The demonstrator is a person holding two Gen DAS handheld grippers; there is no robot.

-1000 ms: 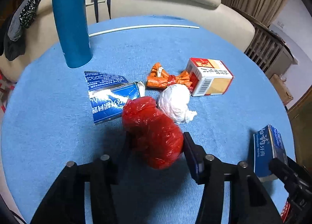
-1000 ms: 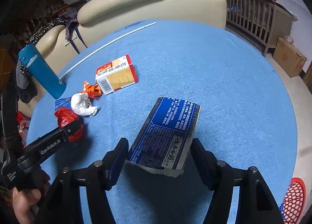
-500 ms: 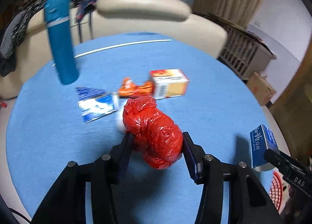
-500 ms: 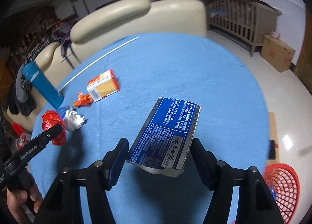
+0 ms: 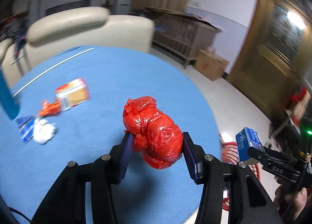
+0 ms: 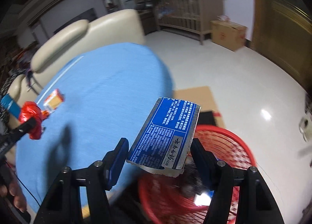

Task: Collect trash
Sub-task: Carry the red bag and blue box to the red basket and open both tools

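step: carrying trash to red basket (image 6: 224, 142)
left gripper (image 5: 156, 145): clamped on red bag (image 5: 154, 132)
right gripper (image 6: 159, 153): clamped on blue carton (image 6: 167, 136), above basket
next: likely let carton drop in, bag after

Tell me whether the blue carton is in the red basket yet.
Not yet. The blue carton is clamped in the right gripper, held in the air above the red basket on the floor beside the table.
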